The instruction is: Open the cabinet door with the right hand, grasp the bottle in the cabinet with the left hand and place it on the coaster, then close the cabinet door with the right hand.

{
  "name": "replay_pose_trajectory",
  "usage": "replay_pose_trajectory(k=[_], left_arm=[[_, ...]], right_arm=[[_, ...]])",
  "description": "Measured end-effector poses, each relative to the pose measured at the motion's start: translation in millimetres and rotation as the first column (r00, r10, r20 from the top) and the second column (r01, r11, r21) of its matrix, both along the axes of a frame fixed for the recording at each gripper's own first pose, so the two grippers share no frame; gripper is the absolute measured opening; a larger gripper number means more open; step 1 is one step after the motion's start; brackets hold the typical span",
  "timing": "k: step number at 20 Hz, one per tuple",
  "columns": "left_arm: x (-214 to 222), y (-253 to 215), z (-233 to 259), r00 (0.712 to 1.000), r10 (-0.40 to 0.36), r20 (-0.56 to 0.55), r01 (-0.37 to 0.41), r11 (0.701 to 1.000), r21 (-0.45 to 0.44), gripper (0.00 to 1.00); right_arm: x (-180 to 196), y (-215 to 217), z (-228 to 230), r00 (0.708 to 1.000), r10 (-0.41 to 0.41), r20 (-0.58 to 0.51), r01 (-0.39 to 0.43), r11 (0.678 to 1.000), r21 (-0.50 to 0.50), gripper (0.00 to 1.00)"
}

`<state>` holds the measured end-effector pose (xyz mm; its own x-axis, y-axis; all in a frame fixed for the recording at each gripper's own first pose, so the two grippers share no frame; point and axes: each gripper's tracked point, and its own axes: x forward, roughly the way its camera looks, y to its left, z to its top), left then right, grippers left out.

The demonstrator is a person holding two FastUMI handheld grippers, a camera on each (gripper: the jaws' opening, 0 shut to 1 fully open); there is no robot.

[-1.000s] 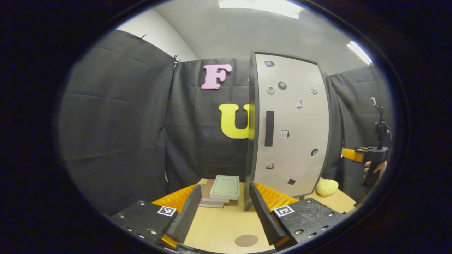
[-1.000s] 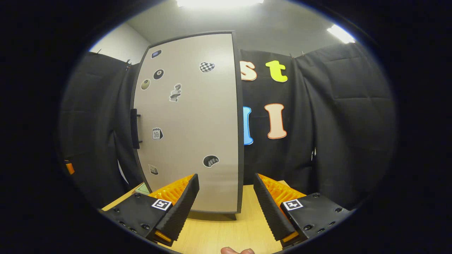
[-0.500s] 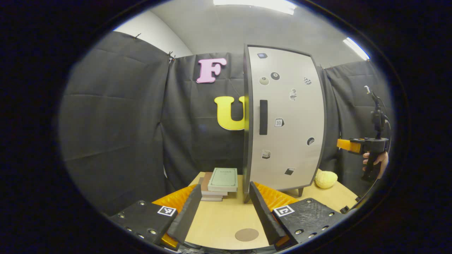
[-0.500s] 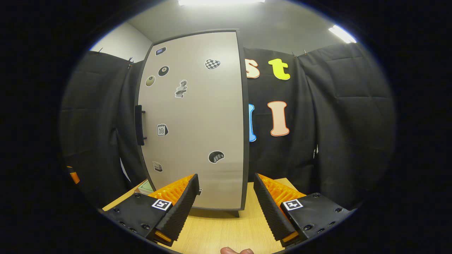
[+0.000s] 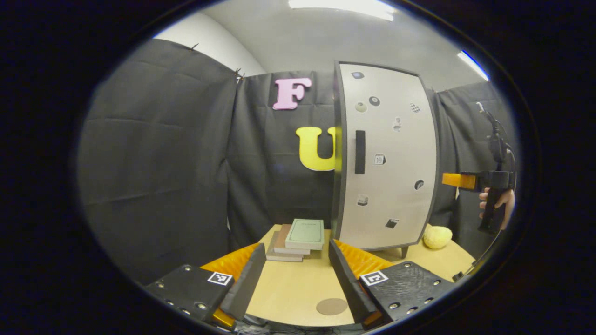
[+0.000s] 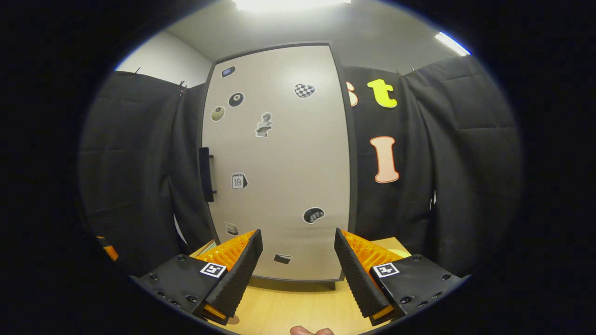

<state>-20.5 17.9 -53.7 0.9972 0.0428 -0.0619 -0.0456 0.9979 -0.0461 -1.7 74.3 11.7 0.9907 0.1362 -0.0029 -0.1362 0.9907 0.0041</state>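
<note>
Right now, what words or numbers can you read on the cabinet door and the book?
"10": on the calendar sticker on the cabinet door.
Black ball sticker on the door: its number is too blurred to read.
Green book cover: the print is too small to read.

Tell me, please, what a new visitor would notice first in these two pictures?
The tall grey cabinet door, shut and dotted with stickers, stands on the wooden table; its dark handle runs along its left edge. Left of it lies a stack of books, and nearer, a round brown coaster.
</note>
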Motion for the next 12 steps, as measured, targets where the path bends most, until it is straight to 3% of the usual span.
replay_pose_trajectory(k=[2,5,12], left_arm=[[-3,2,-15,1.000,0.001,-0.015,-0.001,0.999,-0.039,0.84],[-6,17,-30,0.998,0.037,-0.041,-0.038,0.999,-0.009,0.82],[-11,11,-54,0.998,0.019,-0.063,-0.020,0.999,-0.027,0.82]], right_arm=[[0,17,12,0.999,0.044,0.017,-0.044,0.999,0.000,0.98],[6,39,41,0.994,0.078,0.070,-0.077,0.997,-0.015,0.96],[27,113,82,0.982,0.163,0.095,-0.162,0.987,-0.017,0.98]])
